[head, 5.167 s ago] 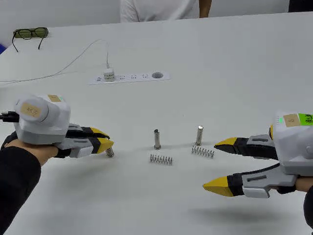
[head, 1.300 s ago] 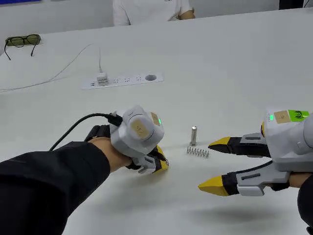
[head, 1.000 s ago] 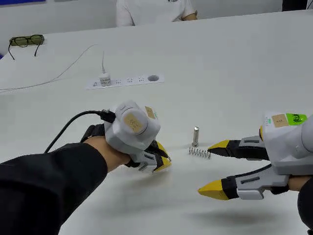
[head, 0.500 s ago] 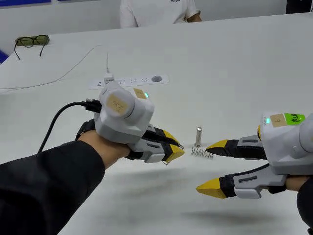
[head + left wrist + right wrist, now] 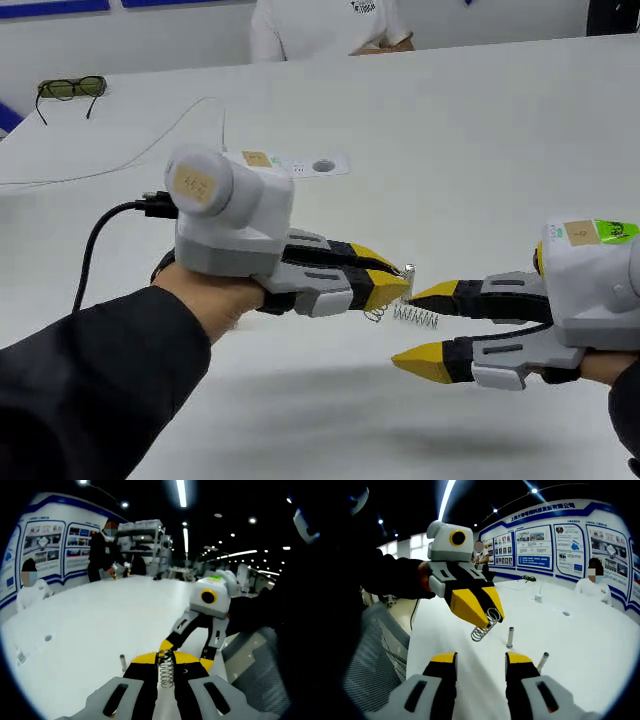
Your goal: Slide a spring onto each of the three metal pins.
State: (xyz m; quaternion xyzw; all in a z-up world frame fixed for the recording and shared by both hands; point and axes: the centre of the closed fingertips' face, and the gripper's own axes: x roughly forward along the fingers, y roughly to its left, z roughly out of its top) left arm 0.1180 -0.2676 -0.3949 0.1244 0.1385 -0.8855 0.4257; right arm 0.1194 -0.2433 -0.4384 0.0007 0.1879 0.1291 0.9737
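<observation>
White table. The left gripper pinches a spring near a pin; the right gripper gapes empty. A tilted spring could snag the pin's top and slip.

Head view looks down, close, across the white table. Gripper views sit low and face each other, sharing the spring.

Nothing can be read with certainty. The tan sticker on the left gripper carries faint, illegible marks. So does the green label on the right gripper, at 3 o'clock. In the right gripper view, the wall posters at 1 o'clock show only blurred characters.
</observation>
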